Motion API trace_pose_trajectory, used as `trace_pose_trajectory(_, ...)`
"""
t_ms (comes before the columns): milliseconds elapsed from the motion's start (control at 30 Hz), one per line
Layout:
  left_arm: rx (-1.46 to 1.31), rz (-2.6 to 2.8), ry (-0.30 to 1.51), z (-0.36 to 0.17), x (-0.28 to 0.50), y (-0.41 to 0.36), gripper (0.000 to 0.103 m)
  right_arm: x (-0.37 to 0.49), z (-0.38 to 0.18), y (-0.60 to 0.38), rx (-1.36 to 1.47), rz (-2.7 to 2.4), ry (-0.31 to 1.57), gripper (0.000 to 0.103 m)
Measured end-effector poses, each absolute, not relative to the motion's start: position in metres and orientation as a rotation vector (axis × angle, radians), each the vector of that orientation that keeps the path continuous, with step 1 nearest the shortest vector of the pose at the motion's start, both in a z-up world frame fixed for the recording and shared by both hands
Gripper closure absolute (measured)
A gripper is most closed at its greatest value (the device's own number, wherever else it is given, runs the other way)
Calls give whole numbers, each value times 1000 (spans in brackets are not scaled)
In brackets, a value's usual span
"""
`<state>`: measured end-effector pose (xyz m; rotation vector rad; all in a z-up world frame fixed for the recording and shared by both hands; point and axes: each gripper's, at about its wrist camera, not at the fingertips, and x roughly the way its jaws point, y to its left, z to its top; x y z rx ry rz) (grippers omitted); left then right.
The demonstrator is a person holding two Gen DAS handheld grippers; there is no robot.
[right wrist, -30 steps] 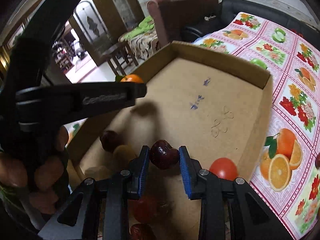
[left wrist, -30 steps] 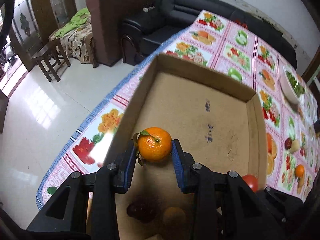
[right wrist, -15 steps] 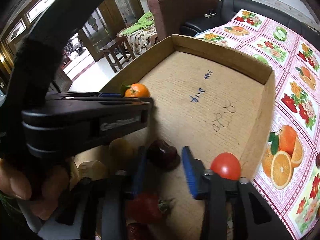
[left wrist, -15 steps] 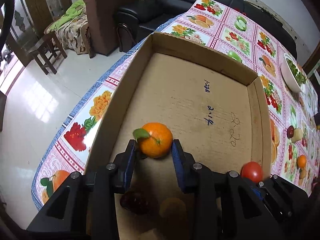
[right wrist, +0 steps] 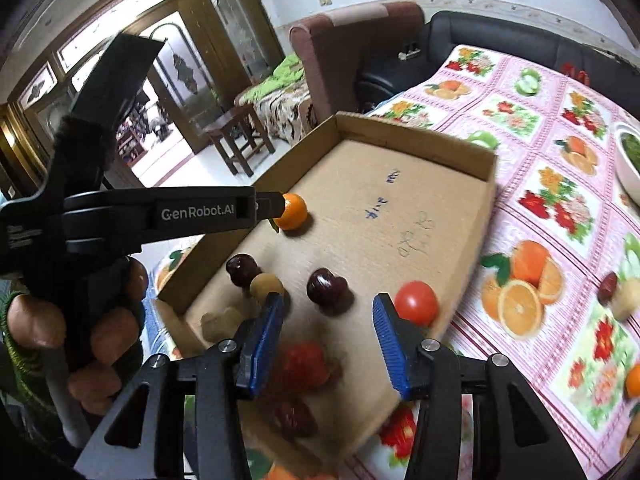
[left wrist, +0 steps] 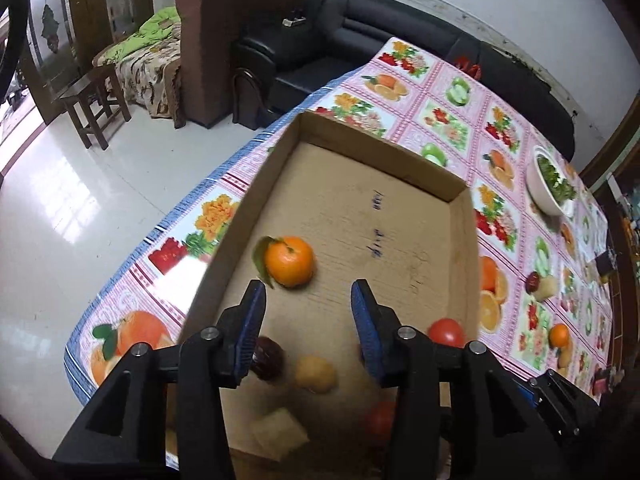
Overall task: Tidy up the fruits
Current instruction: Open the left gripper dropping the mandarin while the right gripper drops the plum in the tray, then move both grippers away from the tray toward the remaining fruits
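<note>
A shallow cardboard box (left wrist: 460, 194) (right wrist: 490, 160) lies on the fruit-print tablecloth. An orange with a leaf (left wrist: 289, 261) (right wrist: 292, 211) rests on the box floor near its left wall. My left gripper (left wrist: 307, 312) is open and empty just behind it. A dark red fruit (right wrist: 326, 286) lies on the box floor in front of my right gripper (right wrist: 327, 326), which is open and empty. A red tomato (left wrist: 446, 332) (right wrist: 416, 302), another dark fruit (left wrist: 266, 358) (right wrist: 242, 268), a tan fruit (left wrist: 315, 374) (right wrist: 266, 285) and more red fruit (right wrist: 302, 364) also lie in the box.
Loose fruit (left wrist: 540, 285) (right wrist: 616, 294) and a small orange (left wrist: 559, 336) lie on the cloth to the right of the box. A white bowl of greens (left wrist: 550, 186) stands at the far right. Sofas (left wrist: 360, 44) and a wooden stool (left wrist: 94, 108) stand beyond the table edge.
Both grippers have opened and drawn back. The left one let go of the orange and the right one let go of the dark red fruit; both fruits now lie in the box.
</note>
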<state>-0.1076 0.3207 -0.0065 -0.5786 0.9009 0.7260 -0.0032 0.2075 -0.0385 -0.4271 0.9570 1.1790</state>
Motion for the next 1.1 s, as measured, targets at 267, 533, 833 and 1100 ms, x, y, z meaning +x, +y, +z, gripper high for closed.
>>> trace_pose_trajectory(267,-523,681,905,-2,-95,281,60,10,-22,140,-309,1097,960,55)
trace_pose_trajectory(533,-453,619,916,5,-76,241,60,28,-16,78,-236,991,963,55)
trace_pose_trajectory(833,-415,579,928,8,-63,215,60,46,-14,28,-166,894,970,54)
trace_pose_trajectory(1100,-398,570,937,9,-59,205,60,56,-15,5,-137,847,970,54)
